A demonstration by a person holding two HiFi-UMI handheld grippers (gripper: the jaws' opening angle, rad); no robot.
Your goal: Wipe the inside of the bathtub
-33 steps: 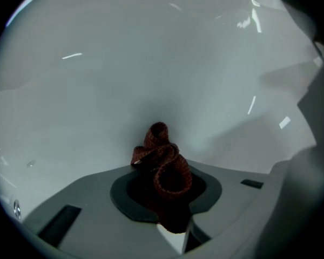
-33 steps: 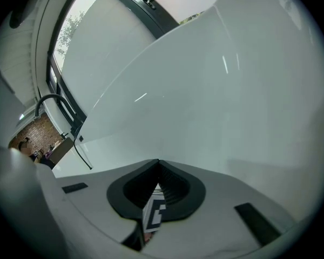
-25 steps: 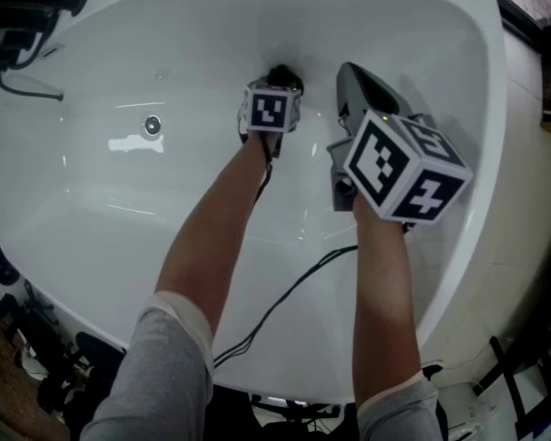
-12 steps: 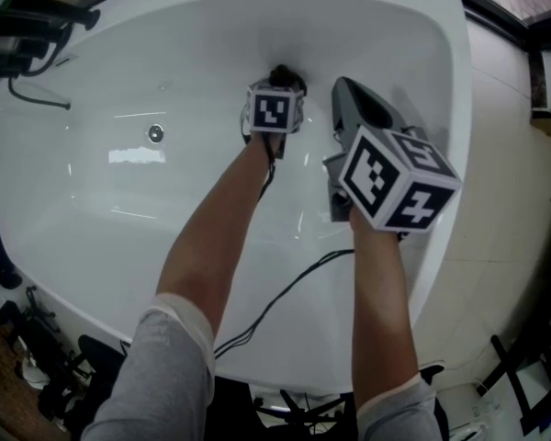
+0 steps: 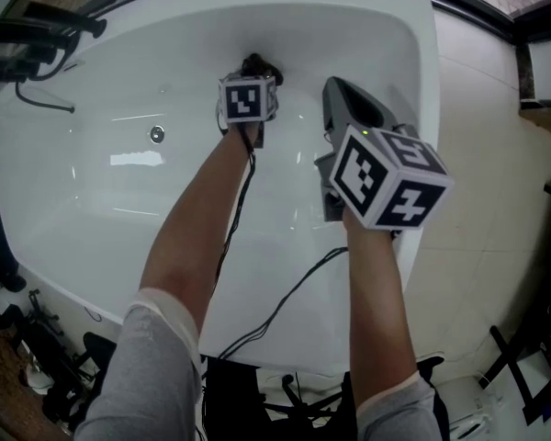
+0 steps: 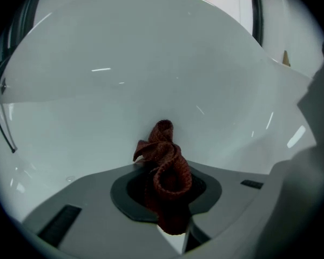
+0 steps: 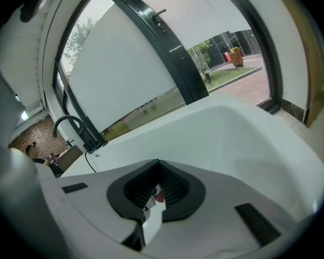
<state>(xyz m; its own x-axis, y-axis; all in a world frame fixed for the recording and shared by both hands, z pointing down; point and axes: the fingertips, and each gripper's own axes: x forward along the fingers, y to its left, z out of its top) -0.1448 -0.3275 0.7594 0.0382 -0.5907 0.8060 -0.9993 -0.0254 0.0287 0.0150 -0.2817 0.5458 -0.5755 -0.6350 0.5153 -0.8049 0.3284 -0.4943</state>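
**Cloth carried further toward the tub's far wall**

Over the last second the grey left tool (image 6: 170, 193) has slid a little away from the person and to their left. It has moved across the glossy white, smooth-moulded bathtub (image 5: 110, 200). Its black-and-white marker cube (image 5: 248, 99) now sits closer to the far wall.

The left tool's jaws are clamped on a dark red, coarse-knit cloth (image 6: 164, 158). The cloth bunches out of the dark ribbed pads in a twisted loop. It meets the tub's inner surface where the floor curves up into the wall.

This reads as a wiping stroke under way at the far end. The wide stretch toward the small round metal drain fitting (image 5: 156, 134) probably remains to be covered.

The grey right tool (image 7: 151, 196) has kept nearly the same place, hanging above the tub near its right-hand side. Its jaws are drawn together with nothing gripped, so it plays no part in the wipe.

The tub is hard and rounded throughout, and streaked with reflected light. It looks slippery enough for the cloth to glide. The cloth is soft and limp, and folds on itself rather than lying flat, so only a small patch likely touches at once. A thin black cable (image 5: 285, 292) trails over the near rim.
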